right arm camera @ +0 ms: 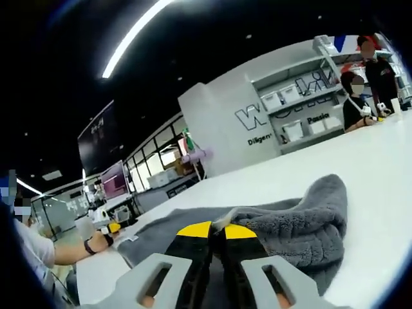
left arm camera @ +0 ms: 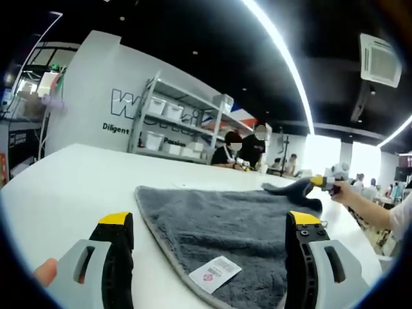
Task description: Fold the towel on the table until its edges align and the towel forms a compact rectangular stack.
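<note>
A grey towel point(left arm camera: 232, 225) lies spread on the white table point(left arm camera: 77, 180), with a white label point(left arm camera: 215, 273) at its near edge. My left gripper point(left arm camera: 210, 222) stands open above that near edge, and nothing is between its yellow-tipped jaws. At the towel's far corner my right gripper point(left arm camera: 325, 182), held by a hand, lifts the cloth into a fold. In the right gripper view, my right gripper point(right arm camera: 217, 230) is shut on the towel point(right arm camera: 302, 225), whose pale hem shows between the tips. The left gripper point(right arm camera: 109, 228) appears small at the far left there.
Metal shelves with white bins point(left arm camera: 167, 122) stand against a lettered wall beyond the table. Two people point(left arm camera: 241, 149) work at the table's far side. The table's edge point(left arm camera: 367, 248) runs close to the towel on the right, where a sleeve shows.
</note>
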